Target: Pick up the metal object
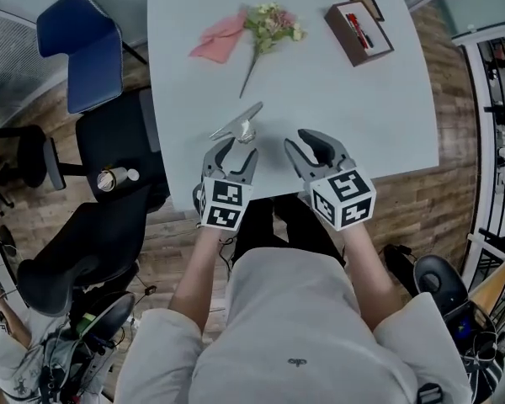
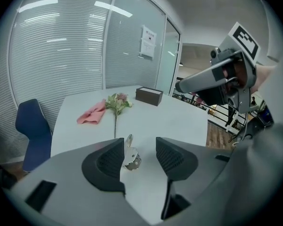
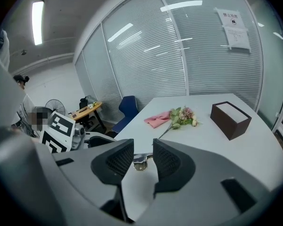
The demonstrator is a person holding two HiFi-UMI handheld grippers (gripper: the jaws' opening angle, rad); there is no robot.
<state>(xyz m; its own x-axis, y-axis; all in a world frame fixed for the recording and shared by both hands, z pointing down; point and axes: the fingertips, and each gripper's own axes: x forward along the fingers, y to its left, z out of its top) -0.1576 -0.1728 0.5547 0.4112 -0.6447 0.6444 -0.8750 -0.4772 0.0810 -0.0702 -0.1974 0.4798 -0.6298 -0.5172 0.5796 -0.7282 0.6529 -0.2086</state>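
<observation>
The metal object (image 1: 239,124), a shiny clip-like piece with a long flat lever, lies on the white table (image 1: 345,124) near its front edge. My left gripper (image 1: 237,151) hovers just short of it, jaws open and empty; the object (image 2: 130,156) shows beyond the left pad. My right gripper (image 1: 306,145) stands open and empty a hand's width to the right of the object, which shows small between its pads (image 3: 140,161) in the right gripper view.
Further back on the table lie a pink cloth (image 1: 220,38), a flower sprig (image 1: 267,29) and a brown box (image 1: 358,31) with a small frame (image 1: 364,2) beside it. A blue chair (image 1: 82,47) and black chairs (image 1: 109,175) stand left of the table.
</observation>
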